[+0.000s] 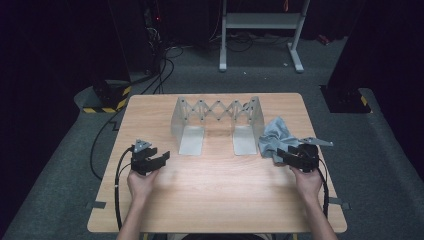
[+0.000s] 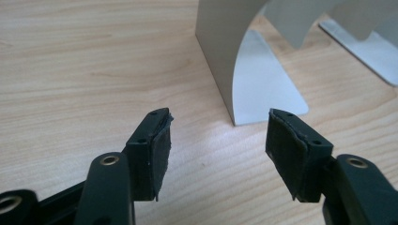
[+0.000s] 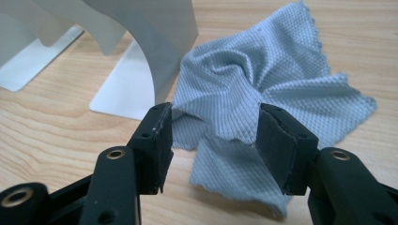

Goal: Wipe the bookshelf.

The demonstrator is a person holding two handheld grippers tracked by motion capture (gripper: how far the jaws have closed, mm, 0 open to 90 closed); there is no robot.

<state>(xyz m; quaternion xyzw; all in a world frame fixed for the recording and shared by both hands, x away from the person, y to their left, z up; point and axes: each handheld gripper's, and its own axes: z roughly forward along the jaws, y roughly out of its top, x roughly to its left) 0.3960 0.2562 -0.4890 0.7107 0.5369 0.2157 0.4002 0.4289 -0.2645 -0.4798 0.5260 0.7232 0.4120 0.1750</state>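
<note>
Clearly the cloth lies nearer the right hand.
Left gripper (image 1: pixel 159 160) spread over bare table (image 1: pixel 215 190), well apart from it; right gripper (image 3: pixel 211 140) spread too, the crumpled grey cloth (image 3: pixel 253 84) just ahead between its jaws, beside the metal rack (image 1: pixel 215 120).

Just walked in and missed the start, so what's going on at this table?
A person sits at a wooden table with a two-jaw gripper in each hand. The right gripper is open, its jaws either side of a crumpled grey-blue cloth lying beside a metal folding rack; nothing is pinched yet. The left gripper is open too, over bare wood, pointing at the rack's nearer foot.
</note>
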